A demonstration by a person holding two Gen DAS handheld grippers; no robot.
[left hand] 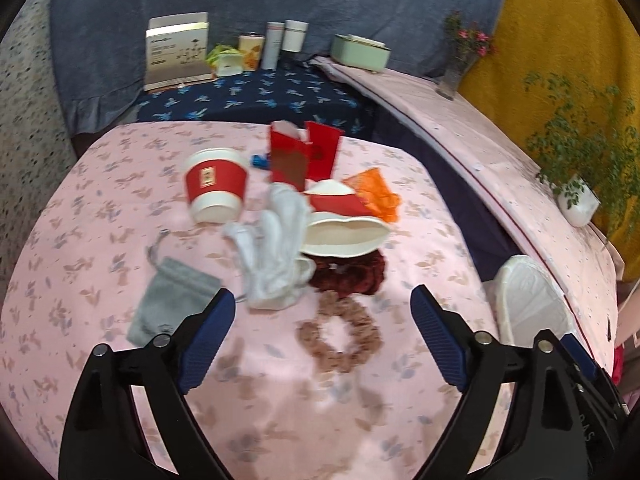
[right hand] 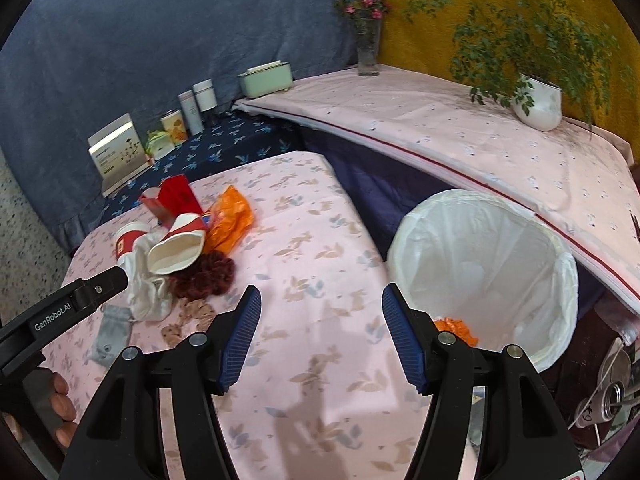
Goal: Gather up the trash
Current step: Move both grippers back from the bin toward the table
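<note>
1. Left hand-held gripper [left hand: 323, 312] is spread wide and empty, pink fuzzy scrunchie [left hand: 340, 334] between its tips.
2. Just past it: white cloth glove [left hand: 272, 248], squashed red-and-white paper cup [left hand: 344, 224].
3. Right hand-held gripper [right hand: 322, 316] is wide and empty too; white-lined round bin [right hand: 484, 276] sits to its right.

Blue-grey cloth [right hand: 160, 40] hangs as backdrop, mustard-yellow cloth [right hand: 432, 32] to its right. Pink floral-print table [right hand: 320, 248] in front; navy floral surface [left hand: 260, 96] behind it. Raised pink-covered ledge [right hand: 460, 128] (red seam along edge) at right. Speckled floor [right hand: 24, 248] at left.
</note>
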